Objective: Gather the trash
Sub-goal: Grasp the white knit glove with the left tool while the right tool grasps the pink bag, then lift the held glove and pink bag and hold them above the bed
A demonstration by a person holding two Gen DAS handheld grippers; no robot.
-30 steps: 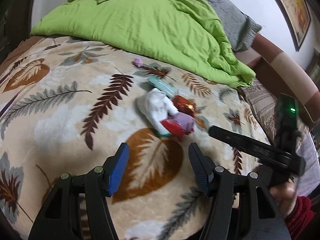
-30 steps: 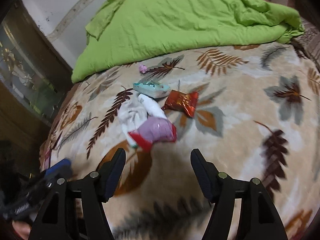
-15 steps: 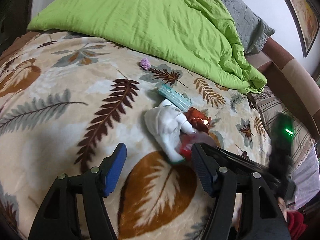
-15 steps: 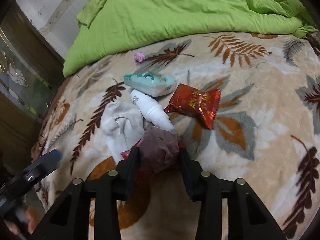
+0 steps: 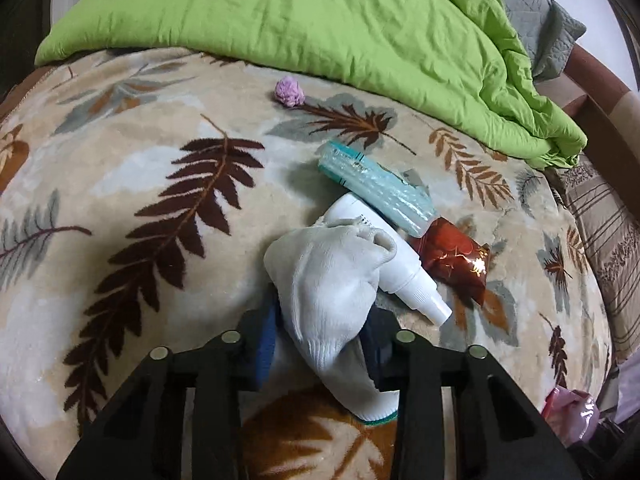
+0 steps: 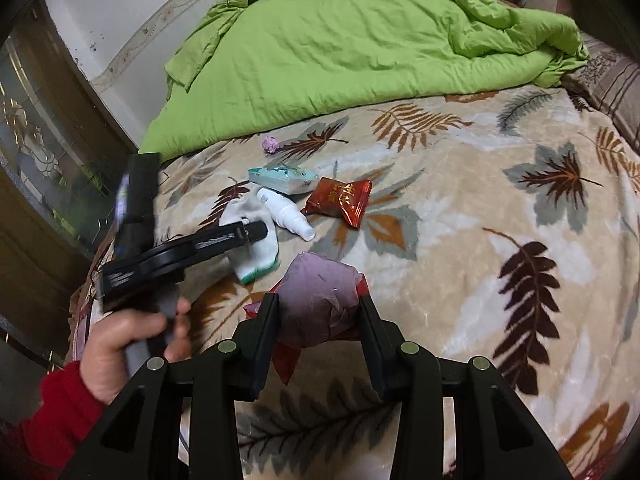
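Purple wrapper [image 6: 318,300] in right gripper [image 6: 320,320]

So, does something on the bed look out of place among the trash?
Yes. The left gripper is shut on a white sock, which is clothing, not trash. It lies partly over the spray bottle.

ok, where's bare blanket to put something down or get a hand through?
Free: the blanket right of the red candy packet, and the stretch left of the white sock under the green quilt. Crowded: the middle, where sock, spray bottle, teal pack and packet touch or overlap.
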